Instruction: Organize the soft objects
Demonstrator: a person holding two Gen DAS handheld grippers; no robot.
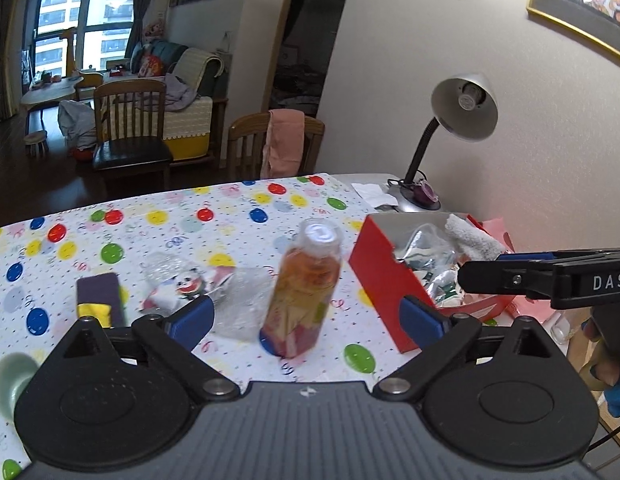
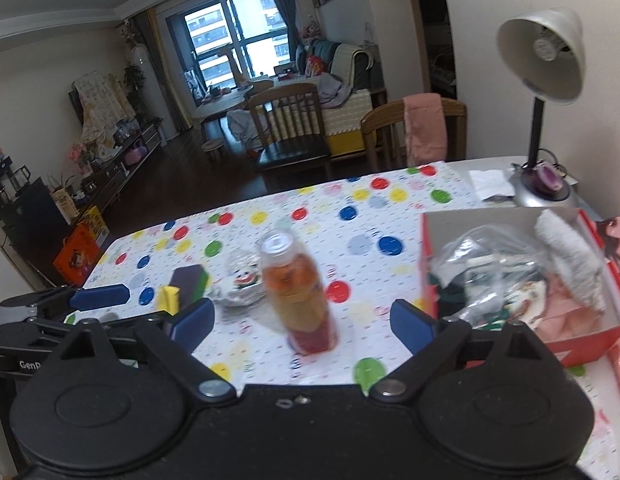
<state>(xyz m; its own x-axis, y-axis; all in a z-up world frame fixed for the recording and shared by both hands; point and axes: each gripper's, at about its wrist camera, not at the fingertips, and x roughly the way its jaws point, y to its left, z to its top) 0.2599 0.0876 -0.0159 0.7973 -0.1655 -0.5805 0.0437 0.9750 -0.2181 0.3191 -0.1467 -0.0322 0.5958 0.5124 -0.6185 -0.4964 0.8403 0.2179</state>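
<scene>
A red box (image 1: 384,280) (image 2: 582,340) at the table's right holds a white fluffy cloth (image 1: 472,236) (image 2: 570,254) and clear bagged soft items (image 2: 486,276). An orange drink bottle (image 1: 304,292) (image 2: 298,292) stands mid-table. Left of it lie a clear bag with a clown print (image 1: 186,284) (image 2: 240,280) and a purple and yellow sponge (image 1: 100,298) (image 2: 182,286). My left gripper (image 1: 306,318) is open and empty, hovering before the bottle. My right gripper (image 2: 304,320) is open and empty too; it shows side-on in the left wrist view (image 1: 506,268) at the box.
A silver desk lamp (image 1: 450,128) (image 2: 546,80) and white paper (image 2: 492,184) stand at the back right by the wall. A chair with a pink cloth (image 1: 284,142) is behind the table. A pale green cup (image 1: 8,380) sits at the near left.
</scene>
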